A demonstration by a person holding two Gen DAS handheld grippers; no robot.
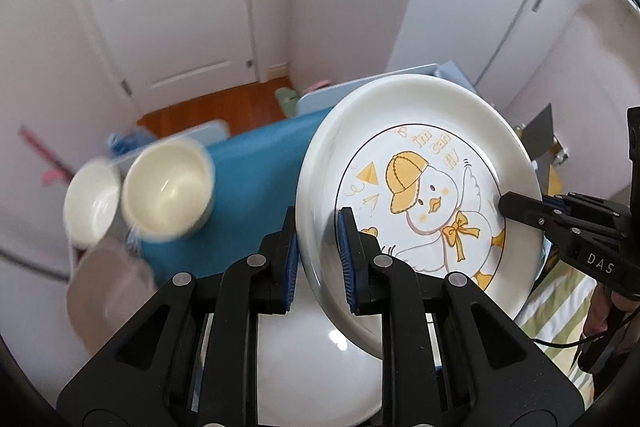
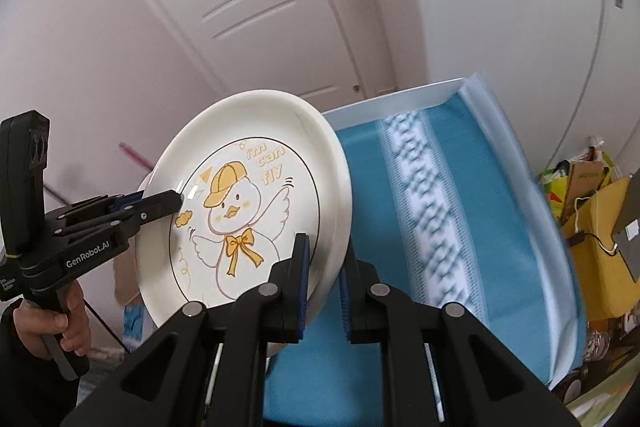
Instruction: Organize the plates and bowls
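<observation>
Bowls [image 1: 140,193], two of them, pale and glazed, sit blurred well off to the left of the left gripper's [image 1: 318,259] jaws, beside a blue cloth [image 1: 256,195]. Between those jaws is the left rim of the duck plate [image 1: 416,195]: one blue pad lies on the printed face, the other behind the rim, clamped tight on it. Under the jaws a plain white plate [image 1: 320,363] shows, apart from the held one.

From the right wrist view, the same duck plate [image 2: 248,203] hangs tilted to the left of the striped blue cloth [image 2: 420,211] in its white tray [image 2: 400,93], clear of both. The right gripper [image 2: 324,291] is closed on the plate's opposite rim, pads on face and back, so the plate spans the gap between the two grippers. A hand [image 2: 52,323] holds the left tool's grip at the far left.

This plate looks like glazed ceramic: stiff, fairly heavy, slick under rubber pads and likely to chip or shatter if dropped. The raised rim is the sensible hold, on opposite sides as it is now, since a single edge grip would probably let it swing or slide.
</observation>
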